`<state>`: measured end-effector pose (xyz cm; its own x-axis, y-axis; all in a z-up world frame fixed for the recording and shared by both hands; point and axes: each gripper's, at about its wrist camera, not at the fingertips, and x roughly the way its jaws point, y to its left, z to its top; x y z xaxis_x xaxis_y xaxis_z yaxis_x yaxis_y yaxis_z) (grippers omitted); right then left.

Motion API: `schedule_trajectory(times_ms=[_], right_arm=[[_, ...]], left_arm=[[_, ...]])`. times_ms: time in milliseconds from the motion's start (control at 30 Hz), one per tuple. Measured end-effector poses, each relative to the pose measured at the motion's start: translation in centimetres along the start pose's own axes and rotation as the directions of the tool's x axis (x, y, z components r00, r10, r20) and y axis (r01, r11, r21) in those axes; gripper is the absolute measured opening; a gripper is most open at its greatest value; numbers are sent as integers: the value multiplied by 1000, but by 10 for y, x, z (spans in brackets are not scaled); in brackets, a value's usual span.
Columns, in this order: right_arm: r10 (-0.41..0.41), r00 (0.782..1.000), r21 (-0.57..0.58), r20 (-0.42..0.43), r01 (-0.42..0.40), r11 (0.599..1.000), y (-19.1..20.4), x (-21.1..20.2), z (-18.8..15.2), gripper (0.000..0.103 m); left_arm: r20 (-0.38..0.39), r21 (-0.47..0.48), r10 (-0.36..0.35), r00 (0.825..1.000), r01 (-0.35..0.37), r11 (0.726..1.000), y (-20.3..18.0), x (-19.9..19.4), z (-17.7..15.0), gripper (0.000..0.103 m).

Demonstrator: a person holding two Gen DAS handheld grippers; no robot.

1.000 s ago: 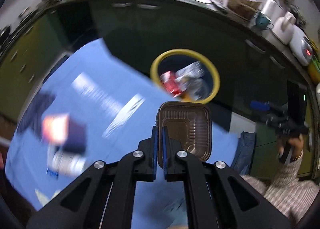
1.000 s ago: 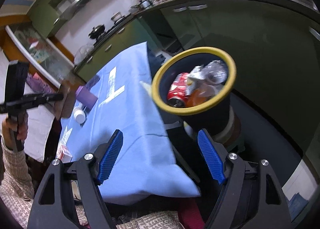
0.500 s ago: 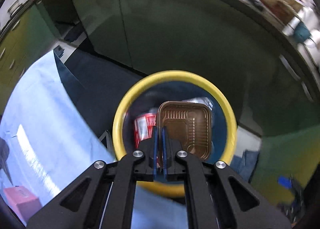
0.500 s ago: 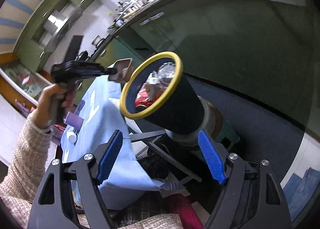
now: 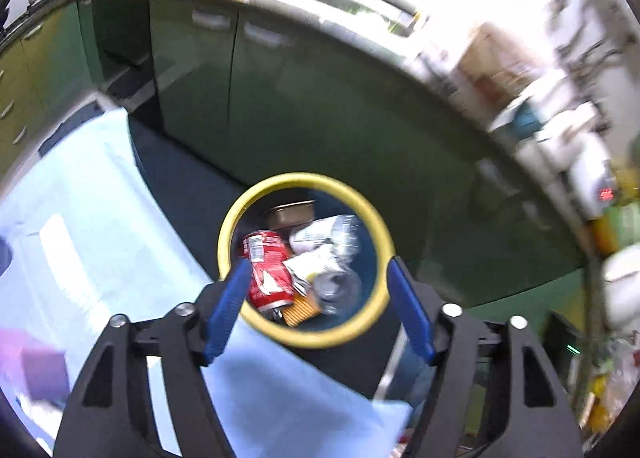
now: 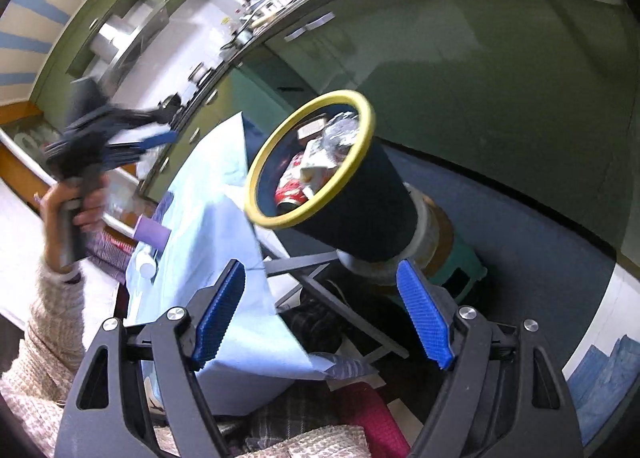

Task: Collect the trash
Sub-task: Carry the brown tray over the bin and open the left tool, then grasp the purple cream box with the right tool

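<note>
A dark bin with a yellow rim (image 5: 305, 178) stands beside the blue-covered table. Inside lie a brown plastic tray (image 5: 291, 213), a red can (image 5: 267, 268), crumpled white and clear wrappers (image 5: 325, 250) and an orange cracker pack (image 5: 301, 310). My left gripper (image 5: 318, 316) is open and empty above the bin's near rim. In the right wrist view the bin (image 6: 352, 213) sits ahead of my open, empty right gripper (image 6: 322, 320). The left gripper (image 6: 116, 141) shows there at the left, blurred, held in a hand.
The blue tablecloth (image 5: 80, 242) covers the table left of the bin, with a purple box (image 5: 42, 372) on it; the purple box (image 6: 151, 234) and a white bottle (image 6: 146, 268) show in the right wrist view. Green cabinets (image 5: 320, 105) stand behind. A table frame (image 6: 320, 290) and cloth lie below.
My left gripper has opened and let go of the brown tray, which now lies in the bin. The left gripper has pulled back from the bin. The right gripper stays open.
</note>
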<state>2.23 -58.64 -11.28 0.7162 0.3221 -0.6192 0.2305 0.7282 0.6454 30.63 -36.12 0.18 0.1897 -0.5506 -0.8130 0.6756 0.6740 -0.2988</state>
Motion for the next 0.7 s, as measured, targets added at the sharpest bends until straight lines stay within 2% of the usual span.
schedule_trajectory(times_ms=[100,167,200,233,267,300,367,433,467,567,600,633,700], right_arm=[[4,999,-59,-38,-6,998,22,11,0,79],[-2,997,-112,-72,-6,994,41,20,1,79],[-7,996,-142,-89,-6,990,52,25,1,79],[-12,994,-176,-106,-7,984,64,30,3,79],[-19,991,-224,-129,-11,975,81,37,5,79],[-23,988,-275,-154,-21,961,101,44,8,79],[-32,982,-361,-188,-39,932,137,56,11,79],[-39,977,-451,-212,-62,890,180,68,14,79],[-37,974,-503,-223,-82,861,206,76,16,79],[-27,969,-622,-245,-135,771,275,99,18,79],[-13,967,-651,-254,-160,742,294,108,19,80],[11,964,-693,-267,-200,692,321,122,20,83],[25,964,-755,-264,-223,616,355,143,20,88]], left_arm=[[107,7,-35,994,34,999,19,-67,-34,78],[189,7,-2,982,0,1000,37,-107,-61,83],[248,0,37,968,-39,999,50,-131,-79,85],[298,-10,84,951,-85,996,63,-149,-95,86],[357,-32,154,921,-153,988,80,-171,-115,87],[392,-53,197,898,-192,980,91,-186,-129,88],[457,-114,268,848,-243,963,119,-210,-158,89],[510,-206,340,790,-271,940,161,-233,-191,90],[526,-248,372,765,-280,927,177,-238,-203,90],[548,-350,448,707,-292,890,221,-245,-233,90],[555,-372,462,692,-290,882,232,-247,-240,90],[562,-394,476,677,-287,873,244,-247,-248,90],[577,-432,500,646,-279,858,264,-248,-263,90]])
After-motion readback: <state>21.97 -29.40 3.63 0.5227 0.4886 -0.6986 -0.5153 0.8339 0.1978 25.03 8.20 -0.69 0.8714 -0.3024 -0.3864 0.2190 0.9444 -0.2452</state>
